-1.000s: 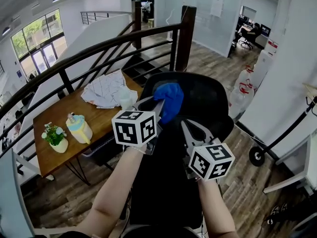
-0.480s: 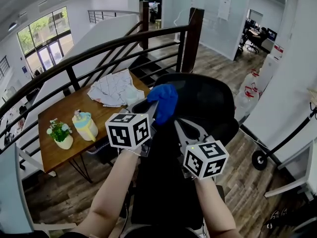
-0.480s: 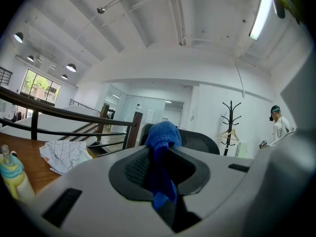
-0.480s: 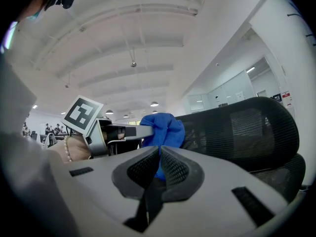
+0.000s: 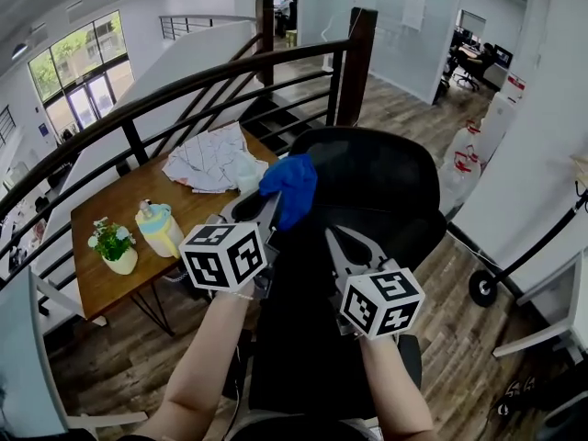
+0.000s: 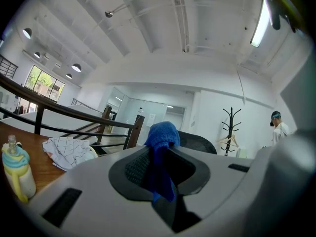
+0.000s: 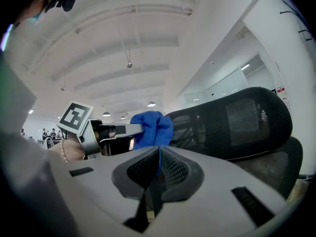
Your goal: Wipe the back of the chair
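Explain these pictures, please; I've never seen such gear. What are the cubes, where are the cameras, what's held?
A person holds a two-jaw tool in each hand; the marker cubes belong to them. One camera sits on the person's head, looking down; the other two ride on the tools, looking along their jaws. The left hand-held gripper is shut on a blue cloth by the top of the black chair back. The right hand-held gripper is shut and empty. On the wooden table beside: a potted plant, a yellow-and-blue bottle, a white checked cloth.
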The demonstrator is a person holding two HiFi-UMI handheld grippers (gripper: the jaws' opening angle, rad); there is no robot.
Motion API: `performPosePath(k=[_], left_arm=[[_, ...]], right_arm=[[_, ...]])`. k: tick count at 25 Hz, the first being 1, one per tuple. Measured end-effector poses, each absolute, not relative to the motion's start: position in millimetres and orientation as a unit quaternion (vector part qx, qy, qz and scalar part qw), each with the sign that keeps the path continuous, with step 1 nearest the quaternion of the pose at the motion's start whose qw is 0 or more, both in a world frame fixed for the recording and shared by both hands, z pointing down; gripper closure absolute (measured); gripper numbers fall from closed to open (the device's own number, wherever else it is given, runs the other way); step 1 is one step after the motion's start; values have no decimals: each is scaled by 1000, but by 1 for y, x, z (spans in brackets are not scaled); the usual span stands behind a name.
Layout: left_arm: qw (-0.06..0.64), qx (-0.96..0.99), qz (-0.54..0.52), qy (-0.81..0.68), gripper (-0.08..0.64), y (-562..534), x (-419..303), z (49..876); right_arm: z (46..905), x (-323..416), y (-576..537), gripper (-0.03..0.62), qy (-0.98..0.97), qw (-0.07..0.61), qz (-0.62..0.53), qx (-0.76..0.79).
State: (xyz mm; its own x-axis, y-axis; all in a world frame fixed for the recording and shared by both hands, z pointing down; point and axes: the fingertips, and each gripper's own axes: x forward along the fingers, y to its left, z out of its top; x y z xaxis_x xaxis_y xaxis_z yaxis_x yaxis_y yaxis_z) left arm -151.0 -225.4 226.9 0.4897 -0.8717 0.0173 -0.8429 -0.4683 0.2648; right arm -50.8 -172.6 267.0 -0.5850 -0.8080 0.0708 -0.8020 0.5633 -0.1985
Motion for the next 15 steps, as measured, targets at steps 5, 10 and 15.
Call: performPosePath(k=[5,10,15], left_arm=[[112,865,-52,-487,482,-212,-147,235],[118,876,-81,-461,482,-201,-129,242],[124,892,-73,-428,482,-191,-93,257]], right_arm=[[279,-32,-170,563,870,20,-127,-476],[293,-3,-166,563,857,21,-145,-495],[308,33,-161,563,838,25,-159,-521]])
